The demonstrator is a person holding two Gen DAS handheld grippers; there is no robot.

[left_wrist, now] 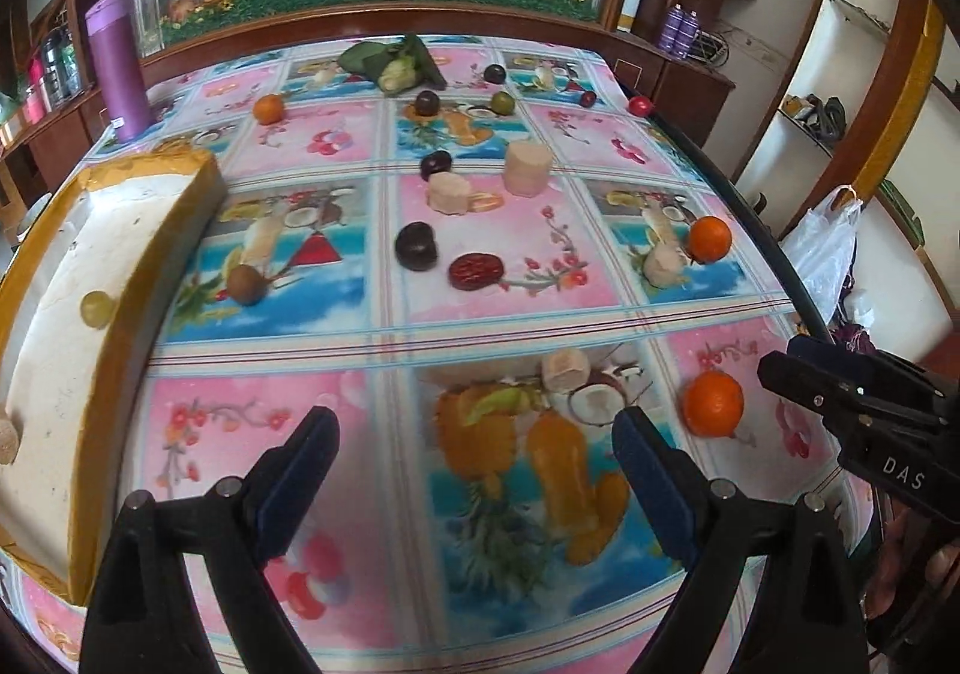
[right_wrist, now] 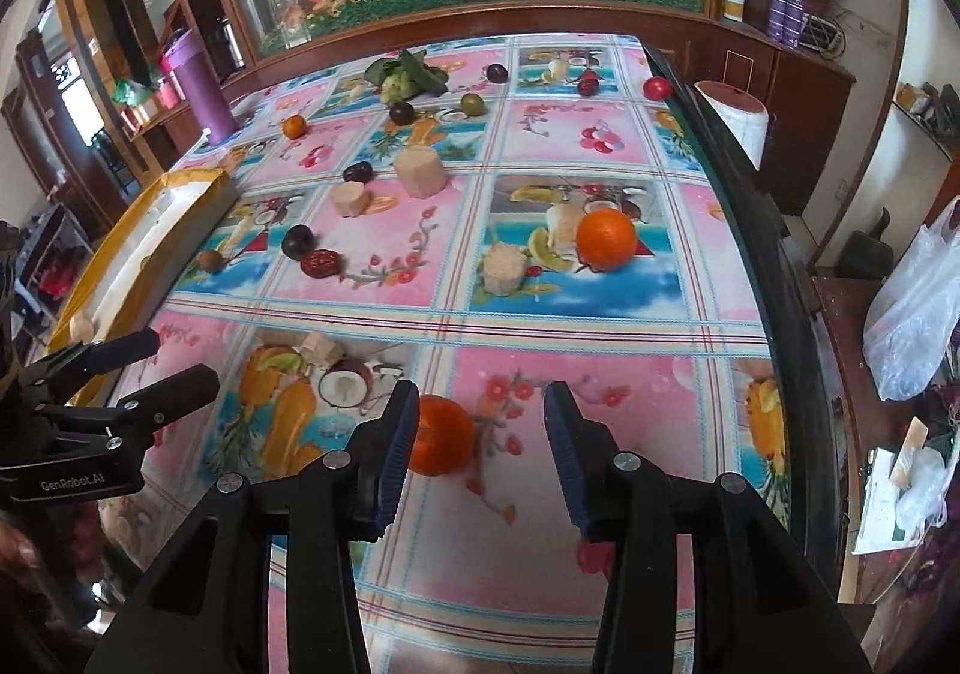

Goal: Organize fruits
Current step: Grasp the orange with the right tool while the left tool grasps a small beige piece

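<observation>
- Right tool (right_wrist: pixel 477 434) is spread wide with nothing held, low over the near edge of the worktop (right_wrist: pixel 600 146). The near orange (right_wrist: pixel 441 437) sits just beside its left finger and is partly hidden by it; I can't tell whether they touch.
- Left tool (left_wrist: pixel 474 470) also gapes wide and holds nothing, hovering over bare cloth near the box (left_wrist: pixel 72 278) on the left.
- The box already holds a green grape (left_wrist: pixel 96 308) and a pale chunk at its near end.
- Likely next pick is the near orange: a firm, round, fairly light fruit with a dimpled skin that grips well on the pads. It will probably roll if nudged off-centre, so the tool should shift left to straddle it and close across the widest part.
- A second orange (right_wrist: pixel 606 239) sits mid-worktop, touching or just beside a pale cut piece (right_wrist: pixel 504 266). It should handle the same way.
- The dark plums (right_wrist: pixel 298 241) look smooth and probably slippery and bruisable, so a gentle squeeze suits them.
- The pale cut cylinders (right_wrist: pixel 420 170) look stiff, with flat ends; grip them across the sides.
- The small red fruit (right_wrist: pixel 658 87) at the far right edge could roll off if bumped.
</observation>
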